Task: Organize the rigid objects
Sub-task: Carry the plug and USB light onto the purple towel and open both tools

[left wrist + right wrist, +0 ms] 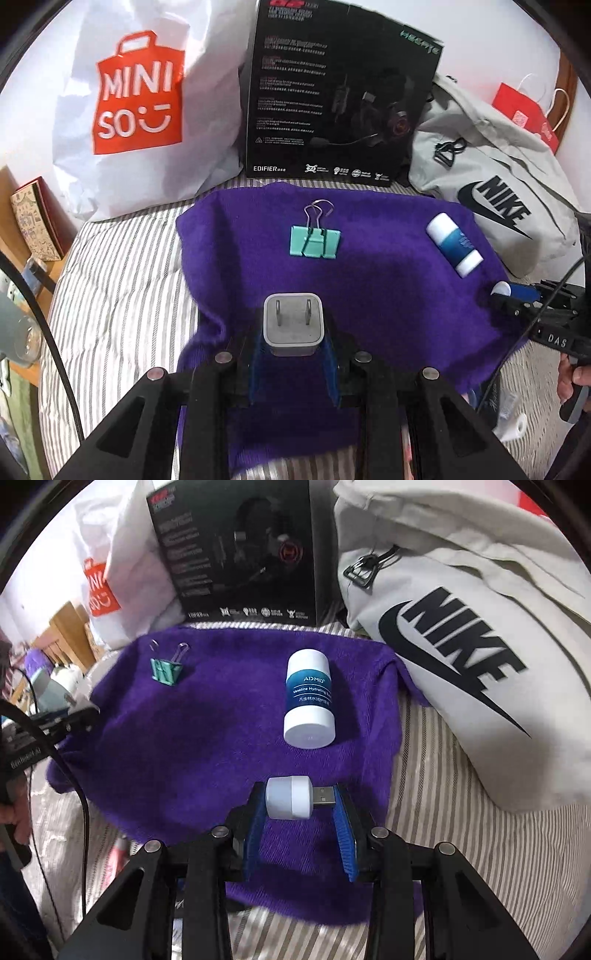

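The left gripper clamps a white charger, prongs up, above the purple cloth. Only the right wrist view shows the right gripper closed on a small USB lamp, plug pointing right. A green binder clip and a tube lie on the cloth.

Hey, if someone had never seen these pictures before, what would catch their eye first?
Probably the bright purple cloth spread over the striped bedding, with a teal binder clip and a white-and-blue balm stick lying on it. Next, each gripper holds something: the left gripper a white plug adapter, the right gripper a small white USB light.
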A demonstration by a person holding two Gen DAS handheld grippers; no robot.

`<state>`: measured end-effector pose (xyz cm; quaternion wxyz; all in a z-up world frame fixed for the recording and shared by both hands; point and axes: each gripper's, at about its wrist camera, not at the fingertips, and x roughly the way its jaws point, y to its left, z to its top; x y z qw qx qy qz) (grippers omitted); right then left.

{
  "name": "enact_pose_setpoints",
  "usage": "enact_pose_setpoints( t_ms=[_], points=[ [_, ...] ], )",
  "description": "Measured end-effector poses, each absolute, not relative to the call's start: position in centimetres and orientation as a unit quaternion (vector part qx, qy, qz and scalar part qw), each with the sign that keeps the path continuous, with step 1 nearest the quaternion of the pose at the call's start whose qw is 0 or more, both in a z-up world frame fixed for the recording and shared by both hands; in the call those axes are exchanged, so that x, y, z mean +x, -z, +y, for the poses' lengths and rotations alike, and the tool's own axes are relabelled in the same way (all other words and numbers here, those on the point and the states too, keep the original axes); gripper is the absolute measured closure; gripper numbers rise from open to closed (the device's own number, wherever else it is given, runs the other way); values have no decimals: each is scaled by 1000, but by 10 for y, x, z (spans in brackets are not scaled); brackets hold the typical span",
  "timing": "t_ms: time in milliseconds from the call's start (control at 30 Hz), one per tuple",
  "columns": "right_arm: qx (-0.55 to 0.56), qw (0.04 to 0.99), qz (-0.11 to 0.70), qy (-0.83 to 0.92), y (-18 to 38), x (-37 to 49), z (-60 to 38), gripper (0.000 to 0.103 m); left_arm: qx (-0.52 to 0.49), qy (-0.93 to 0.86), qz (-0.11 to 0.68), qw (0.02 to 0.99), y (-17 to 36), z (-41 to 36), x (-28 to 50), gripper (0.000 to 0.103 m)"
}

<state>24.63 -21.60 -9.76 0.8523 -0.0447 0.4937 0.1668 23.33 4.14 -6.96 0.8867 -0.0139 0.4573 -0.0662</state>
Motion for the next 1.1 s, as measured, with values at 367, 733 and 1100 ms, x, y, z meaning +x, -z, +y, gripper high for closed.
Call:
enact_pose_setpoints(
  t_ms=[367,733,1100],
  points=[
    [-78,844,504,-167,115,269,-206,67,-20,67,486,871,94,38,281,77],
    [-89,842,505,-168,118,275,-202,67,5,60,491,869,101,33,285,77],
    [-88,837,509,-182,112,263,-201,54,14,62,493,868,100,19,269,56]
  ],
)
